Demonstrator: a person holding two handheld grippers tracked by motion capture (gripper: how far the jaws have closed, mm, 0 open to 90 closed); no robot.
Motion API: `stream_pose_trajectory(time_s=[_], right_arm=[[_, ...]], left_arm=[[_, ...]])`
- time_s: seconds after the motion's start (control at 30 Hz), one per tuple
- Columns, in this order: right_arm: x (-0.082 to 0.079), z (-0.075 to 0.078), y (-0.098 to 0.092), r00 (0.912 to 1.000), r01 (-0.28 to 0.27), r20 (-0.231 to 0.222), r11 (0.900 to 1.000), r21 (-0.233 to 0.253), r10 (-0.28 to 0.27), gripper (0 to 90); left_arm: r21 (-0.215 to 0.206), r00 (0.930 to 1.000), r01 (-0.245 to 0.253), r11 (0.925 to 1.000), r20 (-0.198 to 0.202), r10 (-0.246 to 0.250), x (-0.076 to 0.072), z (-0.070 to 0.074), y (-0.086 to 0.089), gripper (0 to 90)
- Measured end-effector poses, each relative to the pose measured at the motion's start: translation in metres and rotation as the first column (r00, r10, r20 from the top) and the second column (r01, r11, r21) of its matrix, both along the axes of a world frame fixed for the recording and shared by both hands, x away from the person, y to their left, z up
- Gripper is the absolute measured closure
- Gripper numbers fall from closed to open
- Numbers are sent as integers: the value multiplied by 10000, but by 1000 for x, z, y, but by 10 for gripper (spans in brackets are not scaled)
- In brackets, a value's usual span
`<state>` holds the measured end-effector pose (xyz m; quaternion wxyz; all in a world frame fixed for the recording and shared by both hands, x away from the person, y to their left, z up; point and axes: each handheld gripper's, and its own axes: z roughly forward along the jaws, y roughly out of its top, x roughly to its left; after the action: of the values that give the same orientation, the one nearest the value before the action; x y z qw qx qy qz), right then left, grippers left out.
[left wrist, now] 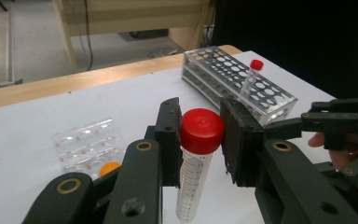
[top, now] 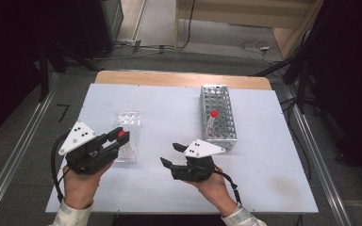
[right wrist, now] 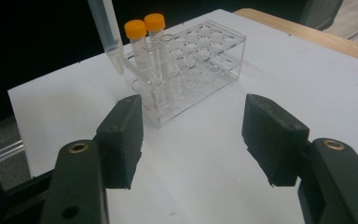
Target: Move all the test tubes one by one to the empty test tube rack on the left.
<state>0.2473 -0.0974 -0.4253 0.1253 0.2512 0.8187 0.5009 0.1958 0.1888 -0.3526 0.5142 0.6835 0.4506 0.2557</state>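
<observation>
A: Left gripper?
B: Clamped on a red-capped centrifuge tube, held over the clear rack at table left. Left gripper view alone shows graduations.
A: Right gripper?
B: Jaws wide apart, nothing between them. Its view shows two orange-capped tubes in that rack.
A: Far right?
B: Metal rack, one red-capped tube.

Table – white sheet over wooden top, wood strip showing along far edge, upper centre of high view. Metal tube rack on sheet, right of centre, lying lengthwise toward far edge. Clear plastic rack on sheet, left of centre, w/ two orange-capped tubes standing at one end. Racks well apart – bare sheet betw. them.
</observation>
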Motion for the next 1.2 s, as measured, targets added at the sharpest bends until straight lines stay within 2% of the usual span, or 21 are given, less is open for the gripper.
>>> stream_pose_trajectory(time_s=[0.23, 0.4, 0.5, 0.6, 0.73, 1.0, 1.2], right_arm=[[1, 0, -1, 10000, 89, -14, 10000, 5, -89, 368], [2, 0, -2, 9999, 110, 2, 9999, -4, -110, 368], [2, 1, -3, 9999, 145, -11, 9999, 38, -145, 369], [3, 1, -4, 9999, 149, -3, 9999, 25, -149, 369], [3, 1, -4, 9999, 170, -25, 9998, 37, -169, 368], [3, 1, -6, 9997, 254, -62, 9997, 55, -254, 367], [3, 1, -6, 9997, 235, -30, 9997, 57, -235, 357]], left_arm=[[-162, 9987, -501, 9986, 48, 502, -1, 8, 21, 700], [56, 9952, -958, 9954, 199, 956, 0, 11, 29, 700], [45, 9919, -1233, 9924, 319, 1231, 4, 13, 32, 700], [204, 9874, -1531, 9880, 427, 1522, 9, 12, 32, 700], [290, 9804, -1921, 9809, 496, 1905, 20, 5, 30, 700], [437, 9726, -2324, 9716, 96, 2322, 40, -21, 27, 700], [576, 9663, -2553, 9651, -194, 2568, 47, -42, 27, 700]])
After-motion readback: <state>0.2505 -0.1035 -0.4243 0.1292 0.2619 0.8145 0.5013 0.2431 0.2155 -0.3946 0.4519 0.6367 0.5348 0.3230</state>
